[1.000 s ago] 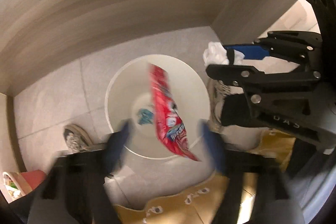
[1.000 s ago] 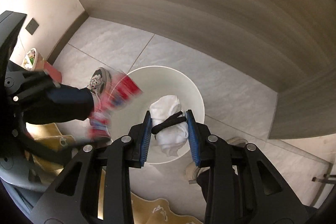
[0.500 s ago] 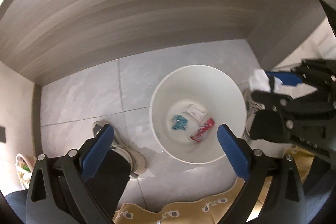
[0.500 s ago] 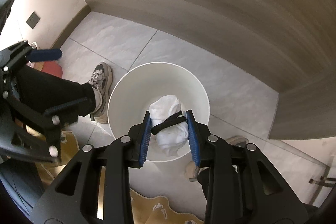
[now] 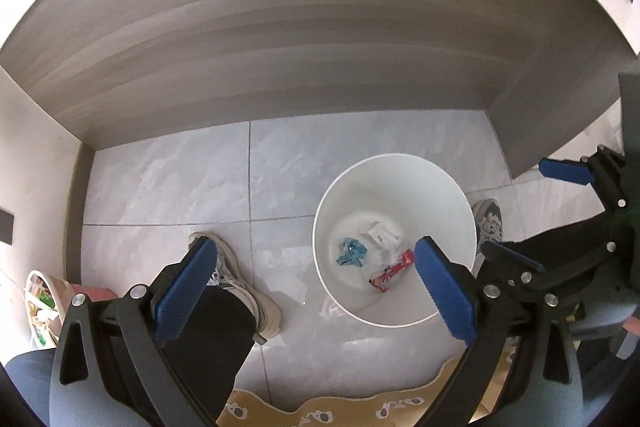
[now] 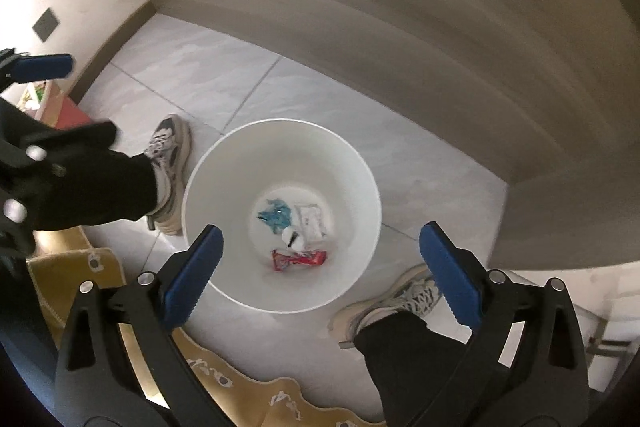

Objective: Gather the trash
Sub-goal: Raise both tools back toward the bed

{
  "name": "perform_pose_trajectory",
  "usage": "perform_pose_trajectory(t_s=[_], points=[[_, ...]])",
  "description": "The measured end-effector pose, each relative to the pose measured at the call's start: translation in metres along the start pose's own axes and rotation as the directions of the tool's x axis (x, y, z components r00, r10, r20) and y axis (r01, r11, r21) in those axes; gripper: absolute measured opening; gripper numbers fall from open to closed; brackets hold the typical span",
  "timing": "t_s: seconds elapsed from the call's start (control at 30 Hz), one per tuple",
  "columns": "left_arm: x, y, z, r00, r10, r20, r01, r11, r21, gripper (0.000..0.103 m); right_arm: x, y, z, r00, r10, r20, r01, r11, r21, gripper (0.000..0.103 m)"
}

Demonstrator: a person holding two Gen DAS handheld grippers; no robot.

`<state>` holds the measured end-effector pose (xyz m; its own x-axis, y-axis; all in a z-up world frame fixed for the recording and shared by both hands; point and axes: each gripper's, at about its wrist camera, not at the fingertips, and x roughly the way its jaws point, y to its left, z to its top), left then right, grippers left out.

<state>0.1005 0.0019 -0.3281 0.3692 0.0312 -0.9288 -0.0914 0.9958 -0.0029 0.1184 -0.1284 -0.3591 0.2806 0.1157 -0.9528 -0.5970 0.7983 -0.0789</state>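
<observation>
A white round bin point(image 5: 394, 163) point(image 6: 360, 163) stands on the grey tiled floor. Inside lie a red snack wrapper point(image 5: 390, 271) point(image 6: 299, 259), a crumpled blue wrapper point(image 5: 351, 251) point(image 6: 275, 215), a white packet point(image 5: 380, 234) point(image 6: 312, 219) and a white tissue ball with a black band point(image 6: 292, 238). My left gripper point(image 5: 316, 291) is open and empty, high above the floor just left of the bin. My right gripper point(image 6: 322, 271) is open and empty above the bin; it also shows at the right of the left wrist view point(image 5: 532, 215).
The person's shoes point(image 6: 170, 155) point(image 6: 400, 303) stand on either side of the bin. A grey wood panel point(image 5: 300, 27) rises behind. A yellow rug point(image 6: 100, 283) lies near the feet. A small container with clutter point(image 5: 40, 303) sits at the left by the wall.
The red wrapper fell from my left gripper into the bin. My right gripper opened and the white tissue ball dropped into the bin. Both grippers rose and spread apart.
</observation>
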Motion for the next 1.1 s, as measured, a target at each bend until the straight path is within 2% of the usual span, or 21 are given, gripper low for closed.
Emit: perform_pose_trajectory(t_s=[0.2, 0.33, 0.4, 0.53, 0.67, 0.8, 0.87, 0.97, 1.1], points=[[-0.025, 0.009, -0.002, 0.997, -0.036, 0.066, 0.037, 0.999, -0.019, 0.097, -0.018, -0.006, -0.002, 0.998, -0.024, 0.061, 0.022, 0.999, 0.031, 0.095], [-0.059, 0.010, 0.000, 0.988, -0.089, 0.128, 0.087, 0.996, 0.017, 0.097, -0.048, -0.004, -0.007, 0.989, -0.016, 0.149, 0.011, 0.999, 0.037, 0.098], [-0.078, 0.010, 0.003, 0.982, -0.093, 0.164, 0.087, 0.995, 0.044, 0.097, -0.069, -0.004, -0.011, 0.980, -0.002, 0.200, -0.006, 0.999, 0.044, 0.098], [-0.117, 0.007, 0.013, 0.966, -0.111, 0.234, 0.097, 0.993, 0.073, 0.097, -0.121, -0.007, -0.019, 0.948, 0.022, 0.318, -0.044, 0.997, 0.064, 0.098], [-0.161, -0.005, 0.035, 0.940, -0.162, 0.300, 0.126, 0.983, 0.133, 0.097, -0.178, -0.022, -0.025, 0.900, 0.014, 0.436, -0.064, 0.993, 0.100, 0.098], [-0.203, -0.030, 0.068, 0.911, -0.161, 0.379, 0.093, 0.977, 0.193, 0.097, -0.237, -0.043, -0.020, 0.845, -0.021, 0.534, -0.066, 0.988, 0.143, 0.098], [-0.220, -0.038, 0.085, 0.897, -0.163, 0.411, 0.087, 0.976, 0.199, 0.097, -0.263, -0.054, -0.012, 0.827, -0.044, 0.561, -0.056, 0.985, 0.161, 0.098], [-0.239, -0.041, 0.112, 0.870, -0.192, 0.453, 0.123, 0.976, 0.178, 0.097, -0.294, -0.069, 0.003, 0.806, -0.075, 0.587, -0.044, 0.982, 0.186, 0.098], [-0.251, -0.050, 0.148, 0.862, -0.192, 0.468, 0.127, 0.978, 0.167, 0.097, -0.330, -0.089, 0.020, 0.770, -0.104, 0.630, -0.034, 0.979, 0.203, 0.098]])
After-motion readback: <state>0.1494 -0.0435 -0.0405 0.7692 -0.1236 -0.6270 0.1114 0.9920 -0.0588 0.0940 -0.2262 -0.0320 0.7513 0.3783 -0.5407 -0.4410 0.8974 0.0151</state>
